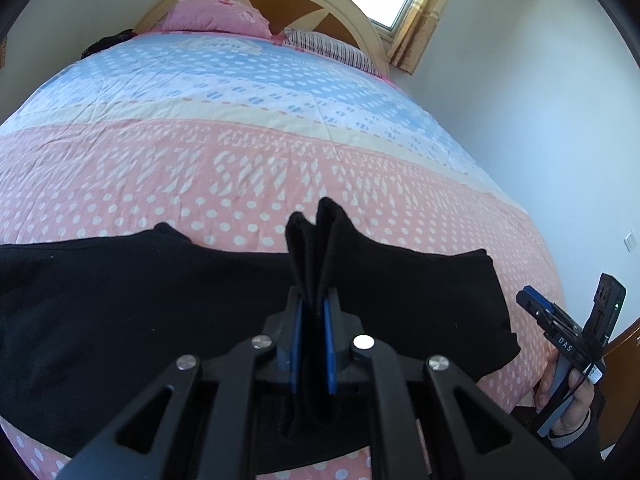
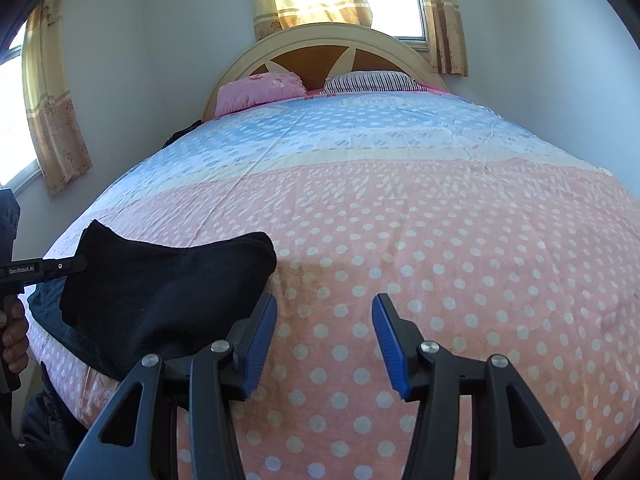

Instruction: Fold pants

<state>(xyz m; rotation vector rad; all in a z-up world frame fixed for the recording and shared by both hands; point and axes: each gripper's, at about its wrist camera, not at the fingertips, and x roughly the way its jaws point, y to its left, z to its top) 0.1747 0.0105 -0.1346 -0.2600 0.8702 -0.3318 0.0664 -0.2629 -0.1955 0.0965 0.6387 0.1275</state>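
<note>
The left gripper (image 1: 312, 312), black with blue pads, has its jaws nearly closed, pinching a raised fold of the black fabric pants (image 1: 168, 300). The pants lie spread across the near end of a bed (image 1: 280, 152) covered in a pink and blue polka-dot sheet; their left end is cut off by the frame edge. The right gripper (image 2: 324, 332) hovers with its jaws spread wide, holding nothing, just beside one end of the pants over bare sheet. In the left wrist view it appears at the far right, partly cut off. Two pillows sit at the headboard: one pink pillow (image 2: 260, 90) and one striped pillow (image 2: 372, 81). A dark item beside the pink pillow is hard to make out.
</note>
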